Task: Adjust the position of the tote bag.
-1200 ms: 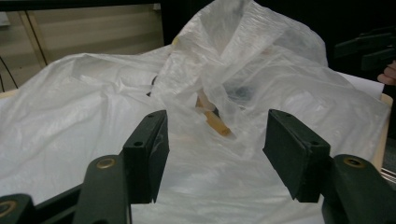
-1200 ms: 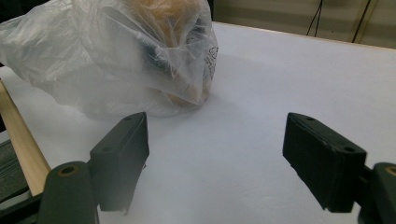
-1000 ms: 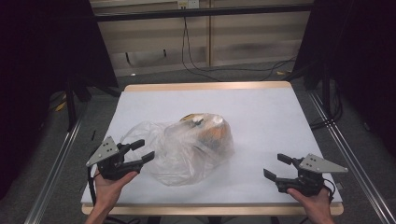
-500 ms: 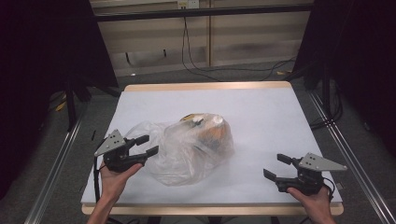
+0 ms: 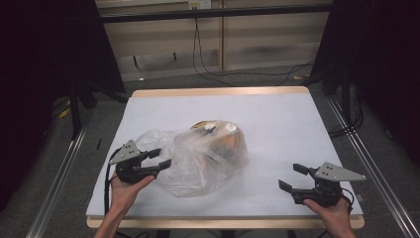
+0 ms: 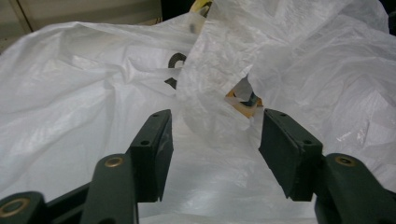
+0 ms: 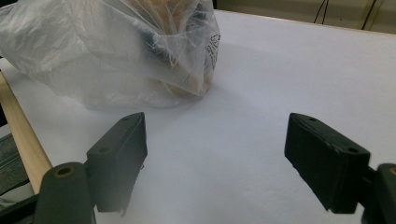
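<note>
Near the table's front left, my left tongs are narrowing, not yet pinching, around the thin crinkly clear plastic bag — limp, slippery film, so I'd grab a bunched fold; right tongs gape empty.

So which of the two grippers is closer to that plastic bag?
The left. The left gripper is at the plastic bag, jaws around its film; the right gripper rests apart, off to the bag's right.
</note>
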### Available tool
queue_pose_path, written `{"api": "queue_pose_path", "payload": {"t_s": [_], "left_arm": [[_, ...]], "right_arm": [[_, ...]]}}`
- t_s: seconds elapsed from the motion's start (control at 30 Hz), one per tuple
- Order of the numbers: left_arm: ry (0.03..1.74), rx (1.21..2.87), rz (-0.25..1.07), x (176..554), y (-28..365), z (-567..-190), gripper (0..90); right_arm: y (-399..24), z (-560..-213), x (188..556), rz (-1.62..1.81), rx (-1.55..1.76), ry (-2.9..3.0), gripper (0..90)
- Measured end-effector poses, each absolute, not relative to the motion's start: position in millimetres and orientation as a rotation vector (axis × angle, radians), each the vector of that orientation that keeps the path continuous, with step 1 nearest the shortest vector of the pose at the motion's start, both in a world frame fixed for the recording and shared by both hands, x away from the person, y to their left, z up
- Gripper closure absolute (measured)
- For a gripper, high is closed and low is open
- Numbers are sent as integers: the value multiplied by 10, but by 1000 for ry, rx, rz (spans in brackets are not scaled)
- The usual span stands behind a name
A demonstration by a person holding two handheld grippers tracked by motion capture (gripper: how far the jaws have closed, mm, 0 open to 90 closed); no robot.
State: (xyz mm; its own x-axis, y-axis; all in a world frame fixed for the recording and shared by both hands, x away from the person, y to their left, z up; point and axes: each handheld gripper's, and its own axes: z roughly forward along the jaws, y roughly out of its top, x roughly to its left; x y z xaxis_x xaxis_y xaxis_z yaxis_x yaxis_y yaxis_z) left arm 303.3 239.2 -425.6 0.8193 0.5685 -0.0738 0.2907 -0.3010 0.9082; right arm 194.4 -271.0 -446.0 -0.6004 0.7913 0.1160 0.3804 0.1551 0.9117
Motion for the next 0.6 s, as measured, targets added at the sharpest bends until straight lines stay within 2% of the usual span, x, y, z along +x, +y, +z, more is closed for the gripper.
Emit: {"api": "queue_pose_path", "payload": {"t_s": [0.13,0.37,0.6], "left_arm": [[609,1924,281,3032,2348,-4281,532],[563,1957,272,3048,2317,-4306,887],[566,1918,226,3028,2328,-4263,900]], "right_arm": [[-2691,-4470,1954,1423,1122,2057,206],[-2667,-4477,1962,1405,1101,2078,205],[-2655,-4481,1968,1399,1099,2085,205]]}}
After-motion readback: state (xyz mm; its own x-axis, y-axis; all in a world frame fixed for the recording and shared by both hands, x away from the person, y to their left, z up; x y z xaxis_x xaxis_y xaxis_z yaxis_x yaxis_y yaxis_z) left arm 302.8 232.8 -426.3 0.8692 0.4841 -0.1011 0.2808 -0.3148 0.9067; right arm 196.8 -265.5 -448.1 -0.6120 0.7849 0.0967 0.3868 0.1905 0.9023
